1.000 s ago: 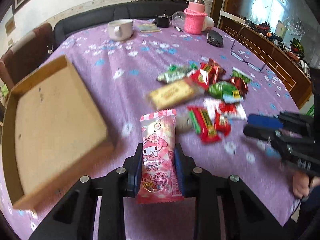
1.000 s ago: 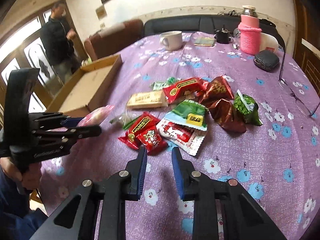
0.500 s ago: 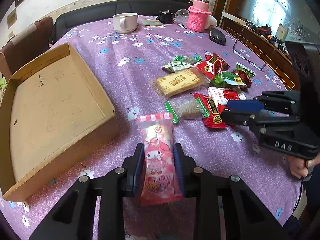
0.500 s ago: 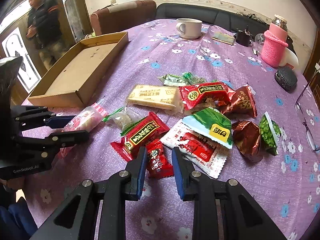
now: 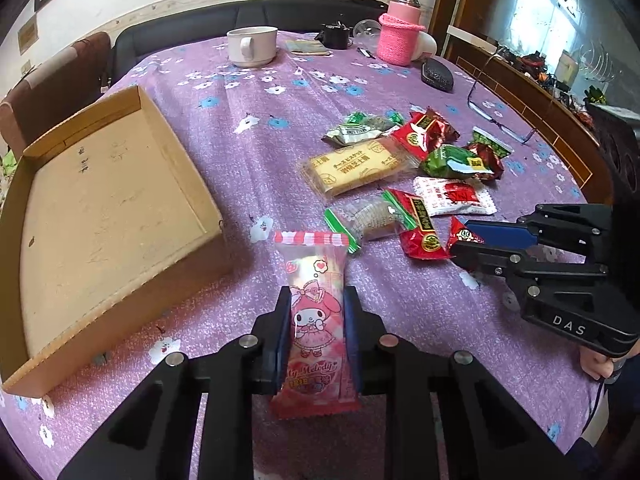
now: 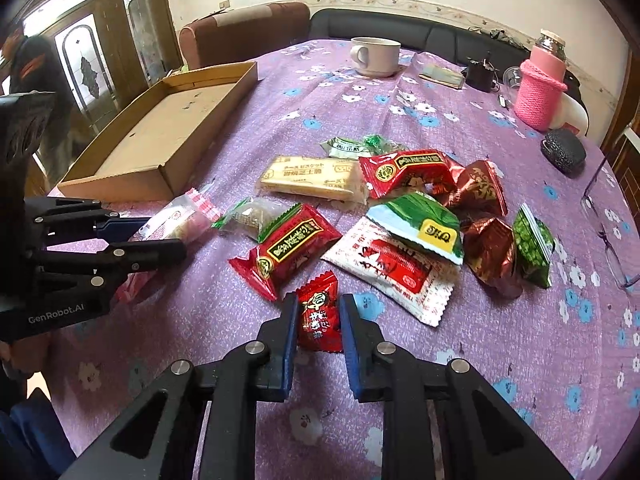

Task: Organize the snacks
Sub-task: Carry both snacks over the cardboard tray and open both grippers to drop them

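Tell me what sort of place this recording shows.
Most likely a home living or dining room: a table under a purple floral tablecloth, a black sofa against the wall behind it, and a white mug beside a pink knitted bottle sleeve.

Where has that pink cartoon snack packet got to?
The pink cartoon packet is clamped upright in the left tool, low in the left wrist view, just right of the cardboard box and short of the snack pile.
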The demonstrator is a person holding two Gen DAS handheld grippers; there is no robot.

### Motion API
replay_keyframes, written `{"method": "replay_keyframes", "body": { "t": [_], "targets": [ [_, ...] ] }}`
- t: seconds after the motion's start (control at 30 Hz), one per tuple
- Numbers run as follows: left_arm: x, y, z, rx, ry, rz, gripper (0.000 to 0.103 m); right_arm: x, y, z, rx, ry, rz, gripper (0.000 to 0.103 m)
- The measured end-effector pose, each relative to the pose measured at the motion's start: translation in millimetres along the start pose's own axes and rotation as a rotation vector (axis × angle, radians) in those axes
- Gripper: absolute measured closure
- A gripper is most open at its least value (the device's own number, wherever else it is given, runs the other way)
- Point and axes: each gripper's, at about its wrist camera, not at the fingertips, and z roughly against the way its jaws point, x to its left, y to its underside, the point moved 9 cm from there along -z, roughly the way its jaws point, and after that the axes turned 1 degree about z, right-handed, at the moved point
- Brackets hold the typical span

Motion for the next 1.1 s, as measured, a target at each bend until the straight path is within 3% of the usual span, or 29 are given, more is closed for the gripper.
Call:
{"method": "replay_keyframes", "body": {
  "t": [0.23, 0.47, 0.73, 1.1],
  "targets": [
    [0, -4, 9, -0.022, 0.026, 0.020, 0.080, -10, -4, 17, -0.027, -0.037, -0.105, 0.082],
    [13, -16, 35, -0.075, 0.027, 0.054, 0.080, -3, -31, 38, -0.064, -0.122, -0.179, 0.082],
    [58, -30, 69, -0.139, -0.024, 0.109, 0.080, 43, -81, 36, -0.065, -0.241, -0.189, 0.081],
    [134, -53, 97, -0.181, -0.124, 0.190, 0.080, 109, -154, 6, -0.052, -0.306, -0.112, 0.081]
  ]
}}
